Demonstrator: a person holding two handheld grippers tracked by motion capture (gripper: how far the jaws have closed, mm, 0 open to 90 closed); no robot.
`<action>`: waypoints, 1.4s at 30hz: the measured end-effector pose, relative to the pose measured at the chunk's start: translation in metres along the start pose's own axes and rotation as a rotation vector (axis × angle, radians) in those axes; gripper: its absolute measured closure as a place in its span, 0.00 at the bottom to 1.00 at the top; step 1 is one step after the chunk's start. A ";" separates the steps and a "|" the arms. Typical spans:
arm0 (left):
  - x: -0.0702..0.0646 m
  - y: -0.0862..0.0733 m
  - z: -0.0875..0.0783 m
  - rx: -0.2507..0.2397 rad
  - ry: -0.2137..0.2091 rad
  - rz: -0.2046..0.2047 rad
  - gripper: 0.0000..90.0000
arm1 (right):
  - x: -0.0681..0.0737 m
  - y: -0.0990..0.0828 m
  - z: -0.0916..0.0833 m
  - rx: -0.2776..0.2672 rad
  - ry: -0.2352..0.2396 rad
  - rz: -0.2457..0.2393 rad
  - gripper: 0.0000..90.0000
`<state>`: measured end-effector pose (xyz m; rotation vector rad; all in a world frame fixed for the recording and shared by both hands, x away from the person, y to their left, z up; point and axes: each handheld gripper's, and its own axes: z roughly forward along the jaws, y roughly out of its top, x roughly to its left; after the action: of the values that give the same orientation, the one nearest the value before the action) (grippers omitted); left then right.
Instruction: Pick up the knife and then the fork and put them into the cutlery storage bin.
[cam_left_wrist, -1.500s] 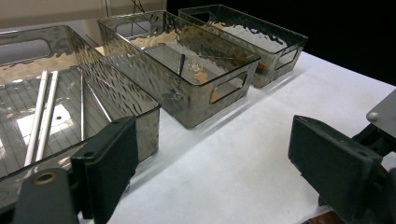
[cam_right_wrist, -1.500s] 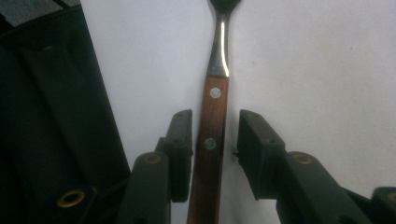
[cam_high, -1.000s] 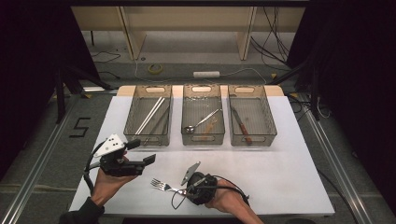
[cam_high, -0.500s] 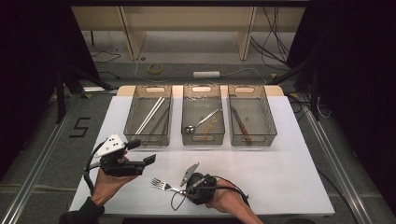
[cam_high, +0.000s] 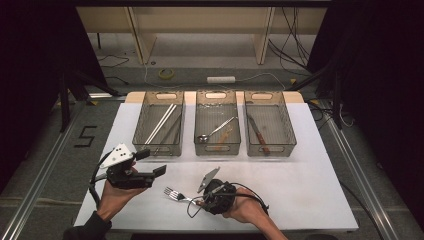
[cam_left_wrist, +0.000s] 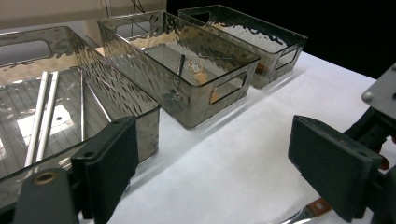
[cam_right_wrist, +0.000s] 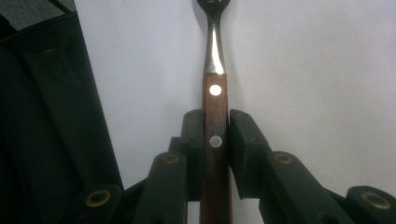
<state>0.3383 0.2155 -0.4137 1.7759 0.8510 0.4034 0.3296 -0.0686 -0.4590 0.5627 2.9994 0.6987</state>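
1. My right gripper (cam_right_wrist: 216, 140), low in the middle of the high view, has its two black jaws closed on the brown wooden handle of a steel fork with rivets (cam_right_wrist: 215, 112). I grip the handle so the tines stay free, pointing toward the frame's left.
2. The fork lies low over the white table sheet (cam_high: 310, 175), bottom centre of the high view; I cannot tell whether its tines touch the sheet.
3. My left gripper (cam_high: 150, 165), at lower left, has its jaws wide apart with nothing between them, waiting clear of the fork.
4. Three clear ribbed plastic bins (cam_high: 217, 127) stand in a row across the middle of the frame, each keeping one kind of utensil, so I judge the fork needs sorting into one.
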 end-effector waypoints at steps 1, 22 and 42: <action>0.000 0.000 0.000 0.002 0.000 0.002 0.18 | -0.002 -0.001 -0.001 -0.007 -0.005 -0.013 0.86; 0.001 0.000 0.000 -0.002 0.004 -0.007 0.18 | -0.034 -0.015 -0.049 -0.146 -0.036 0.097 0.86; 0.003 -0.001 -0.001 -0.006 0.008 -0.017 0.18 | -0.071 -0.031 -0.097 -0.260 -0.120 0.203 0.86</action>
<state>0.3389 0.2185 -0.4142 1.7611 0.8693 0.4015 0.3768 -0.1611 -0.3899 0.8649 2.7074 1.0069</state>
